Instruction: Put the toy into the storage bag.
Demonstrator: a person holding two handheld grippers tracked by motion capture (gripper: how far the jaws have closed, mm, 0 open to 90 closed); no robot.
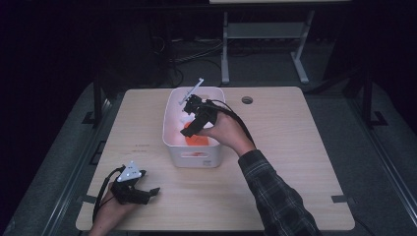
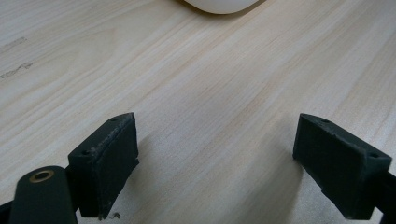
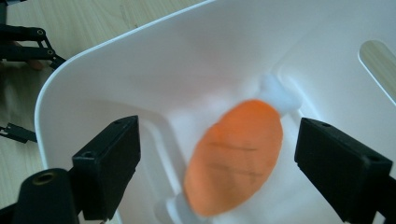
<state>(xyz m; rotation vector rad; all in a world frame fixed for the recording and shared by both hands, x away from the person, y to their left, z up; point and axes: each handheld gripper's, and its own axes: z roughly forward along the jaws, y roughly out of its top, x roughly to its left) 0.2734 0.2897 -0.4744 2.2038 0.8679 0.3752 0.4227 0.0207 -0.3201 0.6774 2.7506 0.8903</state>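
Right gripper [image 1: 188, 129] is poised over the white bin [image 1: 172, 147], jaws parted and clear of the orange carrot-shaped toy [image 3: 236, 156], which appears blurred between them, inside the bin. Left gripper [image 1: 147, 192] is near the front left of the worktop [image 1: 295, 162], jaws wide apart, nothing between them.
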